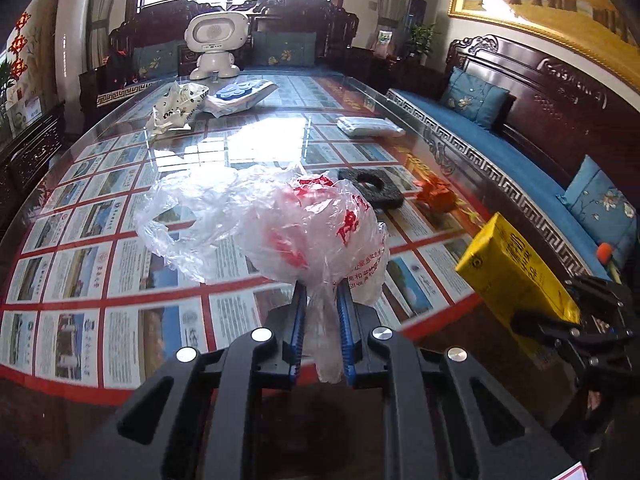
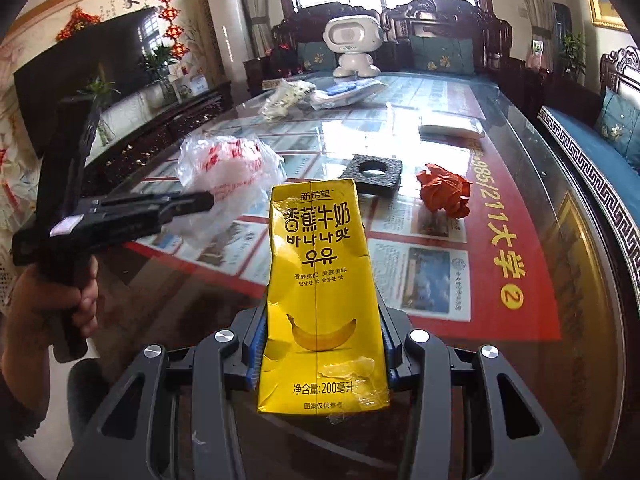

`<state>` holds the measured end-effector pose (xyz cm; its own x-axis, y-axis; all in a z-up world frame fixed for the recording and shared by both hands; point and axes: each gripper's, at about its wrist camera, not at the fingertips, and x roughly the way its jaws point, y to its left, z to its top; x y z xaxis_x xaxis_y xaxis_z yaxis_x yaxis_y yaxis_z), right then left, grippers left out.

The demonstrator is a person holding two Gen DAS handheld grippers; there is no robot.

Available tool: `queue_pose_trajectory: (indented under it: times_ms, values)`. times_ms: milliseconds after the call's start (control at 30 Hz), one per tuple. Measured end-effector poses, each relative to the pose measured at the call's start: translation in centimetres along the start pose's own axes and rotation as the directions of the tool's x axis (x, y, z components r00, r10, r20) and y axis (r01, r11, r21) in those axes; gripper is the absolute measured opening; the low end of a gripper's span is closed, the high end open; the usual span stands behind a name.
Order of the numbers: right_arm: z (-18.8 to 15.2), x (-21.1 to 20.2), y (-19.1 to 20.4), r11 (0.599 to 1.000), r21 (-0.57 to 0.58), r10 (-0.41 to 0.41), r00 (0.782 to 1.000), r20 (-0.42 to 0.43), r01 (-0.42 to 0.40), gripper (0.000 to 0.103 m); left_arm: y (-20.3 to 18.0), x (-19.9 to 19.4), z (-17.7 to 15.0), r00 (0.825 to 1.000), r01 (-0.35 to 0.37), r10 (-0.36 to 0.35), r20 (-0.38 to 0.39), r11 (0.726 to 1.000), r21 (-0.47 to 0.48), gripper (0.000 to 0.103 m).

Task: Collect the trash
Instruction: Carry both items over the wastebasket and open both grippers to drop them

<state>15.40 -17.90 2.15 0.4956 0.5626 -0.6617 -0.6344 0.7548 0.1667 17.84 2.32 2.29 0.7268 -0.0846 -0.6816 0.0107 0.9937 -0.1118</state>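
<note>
We have the left hand-held gripper [image 1: 322, 300] closed on a gathered neck of the clear plastic bag [image 1: 280, 224], which billows above the glass counter [image 1: 80, 264]; to its right, the right hand-held gripper [image 2: 320, 344] clamps the yellow milk carton [image 2: 320, 280] by its sides, lifted off the counter. We judge both pickups done, so next we need the carton carried to the bag and dropped inside. The black foam square [image 2: 374, 172] and crumpled red paper [image 2: 444, 194] wait farther right.
</note>
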Motion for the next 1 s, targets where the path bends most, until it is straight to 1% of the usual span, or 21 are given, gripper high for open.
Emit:
queue_pose_trajectory:
  times_ms: [67,167,267,367,433,533,567,633,667,733,867,933,1000]
  values:
    - [-1.0,-2.0,1.1,1.0,-0.001,0.021,1.0,0.017,-0.021,0.043,-1.1,-2.6,-2.1,1.0,0.013,-0.013,0.004,0.999,0.038,0.016]
    - [-3.4,-5.1,2.5,0.998,0.016,0.059,0.998,0.033,-0.06,0.043,-2.2,-5.7,-4.9,0.999,0.047,-0.048,0.001,0.997,0.067,0.016]
    - [-6.2,-7.7,4.2,0.999,0.003,0.053,0.998,0.038,-0.053,0.043,-3.5,-8.9,-8.8,0.997,0.073,-0.072,-0.015,0.992,0.101,0.016]
    - [-9.4,-9.8,6.0,0.998,-0.001,0.07,0.997,0.023,-0.07,0.043,-4.4,-10.9,-12.1,0.995,0.097,-0.093,-0.041,0.988,0.123,0.016]
    - [-11.2,-10.8,7.2,0.997,-0.01,0.071,0.997,0.008,-0.071,0.043,-5.3,-12.1,-14.6,0.992,0.119,-0.111,-0.065,0.984,0.136,0.016]
    - [-14.0,-12.0,8.9,0.997,-0.008,0.07,0.997,-0.01,-0.07,0.043,-6.4,-13.6,-17.5,0.987,0.15,-0.138,-0.086,0.976,0.156,0.017]
    - [-14.8,-12.3,9.2,0.998,-0.003,0.069,0.998,-0.013,-0.069,0.043,-6.8,-14.1,-18.5,0.987,0.149,-0.136,-0.088,0.974,0.169,0.017]
    - [-16.4,-12.7,9.9,0.998,-0.001,0.06,0.998,-0.028,-0.06,0.043,-7.2,-14.7,-20.1,0.987,0.147,-0.132,-0.092,0.973,0.18,0.017]
    - [-17.3,-12.7,10.2,0.998,0.001,0.056,0.998,-0.039,-0.056,0.043,-7.4,-14.9,-20.9,0.984,0.159,-0.142,-0.104,0.971,0.18,0.017]
    - [-19.2,-12.5,10.7,0.999,0.006,0.053,0.996,-0.066,-0.053,0.043,-8.0,-14.8,-23.0,0.976,0.189,-0.163,-0.145,0.964,0.185,0.017]
    - [-22.8,-11.4,11.1,0.997,0.049,0.064,0.99,-0.123,-0.058,0.043,-8.8,-13.8,-27.1,0.959,0.214,-0.169,-0.228,0.958,0.193,0.017]
    - [-24.6,-10.9,11.0,0.995,0.082,0.068,0.987,-0.147,-0.056,0.043,-8.8,-12.6,-29.2,0.943,0.229,-0.175,-0.283,0.959,0.17,0.017]
    - [-26.5,-10.5,10.9,0.991,0.119,0.078,0.982,-0.17,-0.058,0.043,-8.8,-11.6,-31.3,0.929,0.236,-0.172,-0.327,0.958,0.165,0.017]
